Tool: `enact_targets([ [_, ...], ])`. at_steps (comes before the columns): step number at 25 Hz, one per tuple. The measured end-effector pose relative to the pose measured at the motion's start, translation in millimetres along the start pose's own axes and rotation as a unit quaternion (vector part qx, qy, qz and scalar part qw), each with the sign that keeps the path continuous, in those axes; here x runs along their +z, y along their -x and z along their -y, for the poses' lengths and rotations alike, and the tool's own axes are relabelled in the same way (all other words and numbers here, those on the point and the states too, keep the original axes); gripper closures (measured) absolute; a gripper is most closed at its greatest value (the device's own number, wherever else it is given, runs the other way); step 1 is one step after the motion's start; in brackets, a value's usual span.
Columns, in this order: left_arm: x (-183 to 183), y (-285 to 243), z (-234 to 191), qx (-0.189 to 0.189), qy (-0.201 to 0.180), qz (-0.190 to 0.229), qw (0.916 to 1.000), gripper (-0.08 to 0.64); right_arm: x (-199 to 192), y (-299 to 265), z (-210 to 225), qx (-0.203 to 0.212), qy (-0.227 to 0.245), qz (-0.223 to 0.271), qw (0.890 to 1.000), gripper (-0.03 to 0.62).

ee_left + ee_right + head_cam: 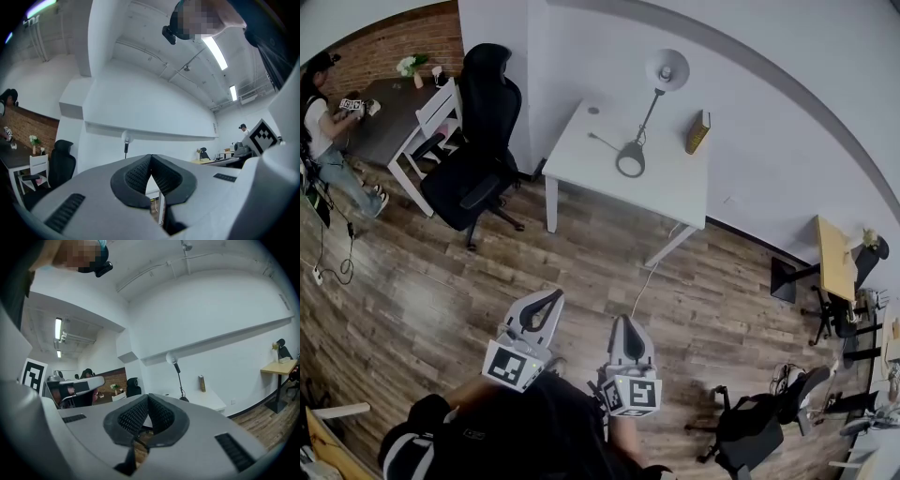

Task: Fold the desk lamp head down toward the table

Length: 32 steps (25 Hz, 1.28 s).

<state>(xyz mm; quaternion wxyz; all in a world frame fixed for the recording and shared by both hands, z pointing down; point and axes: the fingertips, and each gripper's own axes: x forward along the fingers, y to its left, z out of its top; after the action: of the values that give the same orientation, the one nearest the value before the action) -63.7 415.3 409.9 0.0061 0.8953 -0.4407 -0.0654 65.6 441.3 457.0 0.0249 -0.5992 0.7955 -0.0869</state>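
Standing on one white table [675,183] is one desk lamp [649,111]; left gripper [549,301] and right gripper [624,325] are closed, empty.

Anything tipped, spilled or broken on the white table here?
Nothing stands out. The desk lamp stands upright on the table, head raised, with a book standing beside it; nothing is spilled.
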Motion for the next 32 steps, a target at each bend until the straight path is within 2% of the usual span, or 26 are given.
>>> enact_targets([
  [12,-22,-62,-42,0.004,0.015,-0.003,0.9999,0.535,-1,-65,28,-0.005,0.005,-0.010,1.000,0.581],
  [21,-25,-151,-128,-0.007,0.024,0.003,0.9997,0.535,11,-181,45,-0.014,0.021,-0.024,0.999,0.581],
  [32,-19,-250,-222,-0.055,0.036,0.002,0.9978,0.535,35,-313,58,-0.053,0.031,-0.018,0.998,0.581],
])
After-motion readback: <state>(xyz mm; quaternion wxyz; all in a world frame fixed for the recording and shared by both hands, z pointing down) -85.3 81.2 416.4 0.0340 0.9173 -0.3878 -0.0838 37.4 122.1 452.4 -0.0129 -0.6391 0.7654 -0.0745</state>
